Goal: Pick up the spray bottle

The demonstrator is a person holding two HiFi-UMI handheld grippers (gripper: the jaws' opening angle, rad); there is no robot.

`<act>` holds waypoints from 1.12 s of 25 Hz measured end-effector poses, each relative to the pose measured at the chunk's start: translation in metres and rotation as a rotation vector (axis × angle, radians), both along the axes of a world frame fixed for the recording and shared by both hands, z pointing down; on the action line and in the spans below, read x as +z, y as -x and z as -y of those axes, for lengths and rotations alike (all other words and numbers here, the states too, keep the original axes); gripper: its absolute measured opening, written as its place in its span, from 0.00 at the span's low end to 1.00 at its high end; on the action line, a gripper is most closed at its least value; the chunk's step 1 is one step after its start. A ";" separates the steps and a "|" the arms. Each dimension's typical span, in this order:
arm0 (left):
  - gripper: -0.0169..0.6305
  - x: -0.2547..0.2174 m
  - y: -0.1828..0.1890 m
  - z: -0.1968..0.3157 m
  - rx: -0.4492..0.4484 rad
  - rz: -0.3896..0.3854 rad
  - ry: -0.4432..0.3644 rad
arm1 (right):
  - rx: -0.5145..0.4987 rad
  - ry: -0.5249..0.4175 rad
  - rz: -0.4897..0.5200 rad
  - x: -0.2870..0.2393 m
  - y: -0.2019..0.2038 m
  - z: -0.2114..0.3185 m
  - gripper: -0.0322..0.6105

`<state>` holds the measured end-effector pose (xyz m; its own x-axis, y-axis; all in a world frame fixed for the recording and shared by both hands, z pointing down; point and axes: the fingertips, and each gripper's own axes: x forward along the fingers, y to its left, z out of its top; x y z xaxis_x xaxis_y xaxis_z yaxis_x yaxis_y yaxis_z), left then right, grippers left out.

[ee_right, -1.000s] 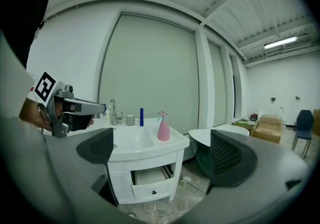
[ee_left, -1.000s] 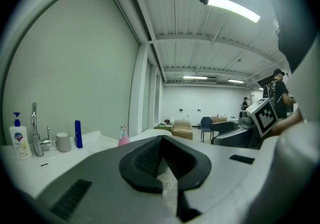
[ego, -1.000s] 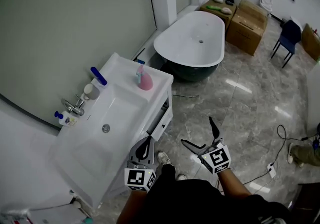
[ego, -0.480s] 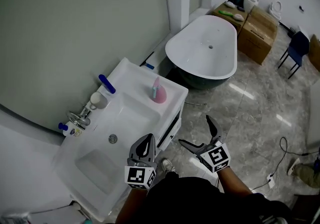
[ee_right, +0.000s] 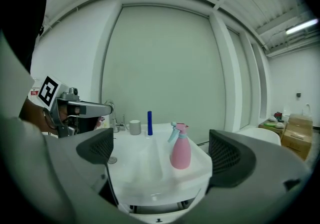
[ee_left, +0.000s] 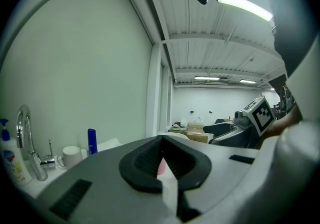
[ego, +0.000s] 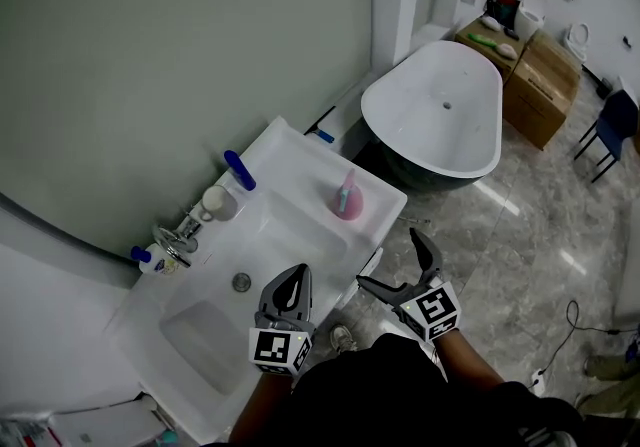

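The pink spray bottle [ego: 347, 198] with a pale blue trigger head stands upright on the right end of the white washbasin [ego: 290, 150]. In the right gripper view the bottle [ee_right: 180, 150] appears straight ahead between the wide-spread jaws, still some way off. My right gripper [ego: 398, 265] is open and hangs in front of the basin's right corner, below the bottle. My left gripper [ego: 290, 287] is shut and empty over the basin's front edge. In the left gripper view a sliver of the pink bottle [ee_left: 161, 167] shows behind the shut jaws [ee_left: 162, 160].
On the basin's back ledge stand a blue tube [ego: 239, 169], a white mug [ego: 214, 202], a chrome tap [ego: 174, 242] and a pump bottle [ego: 148, 258]. A white bathtub [ego: 432, 118] and cardboard boxes [ego: 543, 72] lie to the right on the marble floor.
The view has shifted so the basin and the bottle sit closer and more central. Both grippers kept their poses, left shut and right open, now over the basin's front edge.
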<state>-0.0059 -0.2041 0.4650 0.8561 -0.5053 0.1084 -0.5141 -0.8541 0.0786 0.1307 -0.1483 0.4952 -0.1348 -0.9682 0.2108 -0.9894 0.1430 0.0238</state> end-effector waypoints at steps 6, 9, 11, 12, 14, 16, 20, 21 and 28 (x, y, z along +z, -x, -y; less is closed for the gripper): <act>0.01 0.009 0.002 0.013 -0.026 0.000 0.020 | -0.035 0.008 0.001 0.004 0.000 0.021 0.97; 0.01 0.014 0.000 0.020 -0.047 0.004 0.027 | -0.056 0.017 -0.002 0.009 -0.005 0.032 0.97; 0.01 0.017 -0.001 0.028 -0.069 0.008 0.031 | -0.074 0.025 -0.005 0.013 -0.010 0.042 0.97; 0.01 0.017 -0.003 0.033 -0.081 0.011 0.034 | -0.084 0.029 -0.007 0.015 -0.012 0.047 0.97; 0.01 0.016 -0.007 0.042 -0.110 0.013 0.035 | -0.109 0.039 -0.011 0.017 -0.018 0.056 0.96; 0.01 0.013 -0.013 0.049 -0.138 0.010 0.032 | -0.137 0.053 -0.023 0.020 -0.025 0.065 0.96; 0.01 0.010 -0.025 0.060 -0.187 0.013 0.027 | -0.193 0.095 -0.054 0.035 -0.042 0.084 0.96; 0.01 0.011 -0.027 0.062 -0.201 0.016 0.030 | -0.206 0.102 -0.075 0.039 -0.045 0.088 0.96; 0.01 0.013 -0.040 0.075 -0.300 0.031 0.045 | -0.283 0.134 -0.142 0.049 -0.060 0.111 0.85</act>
